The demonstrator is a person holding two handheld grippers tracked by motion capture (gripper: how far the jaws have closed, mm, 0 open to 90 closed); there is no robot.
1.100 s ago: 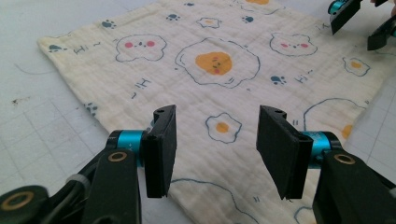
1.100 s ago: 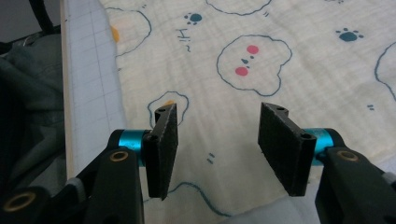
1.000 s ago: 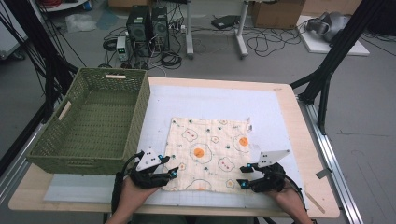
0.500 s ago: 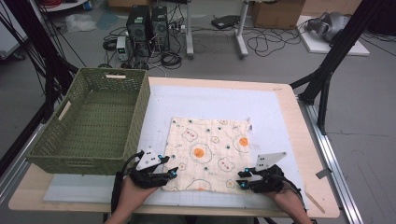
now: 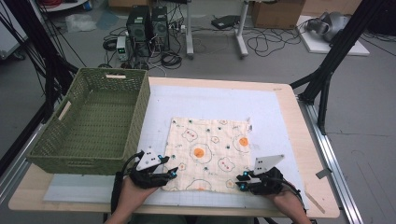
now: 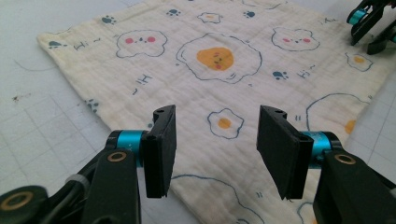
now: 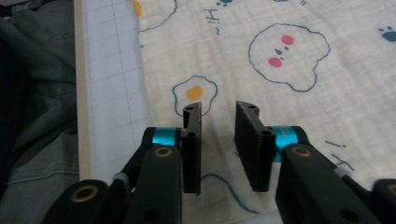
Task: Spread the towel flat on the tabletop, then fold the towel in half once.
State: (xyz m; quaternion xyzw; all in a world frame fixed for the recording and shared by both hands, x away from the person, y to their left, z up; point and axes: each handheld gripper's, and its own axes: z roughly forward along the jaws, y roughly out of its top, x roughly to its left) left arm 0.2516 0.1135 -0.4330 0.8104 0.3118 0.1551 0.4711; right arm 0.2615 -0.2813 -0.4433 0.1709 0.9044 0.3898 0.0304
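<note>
A cream cloth printed with fried eggs and paw marks lies flat on the white grid mat. My left gripper hovers at the cloth's near left corner. In the left gripper view its jaws stand wide open over the cloth, with nothing between them. My right gripper sits at the cloth's near right corner. Its jaws have just been closing and now leave a narrow gap. The cloth lies flat below that gap, and the pads press on nothing that I can see.
A green woven basket stands at the left, its inside bare. The white mat covers most of the wooden table. A thin wooden stick lies near the right front edge. The table's front edge is close behind both hands.
The right gripper's jaws stand closer together than before. Both hands and the cloth have stayed where they were.
</note>
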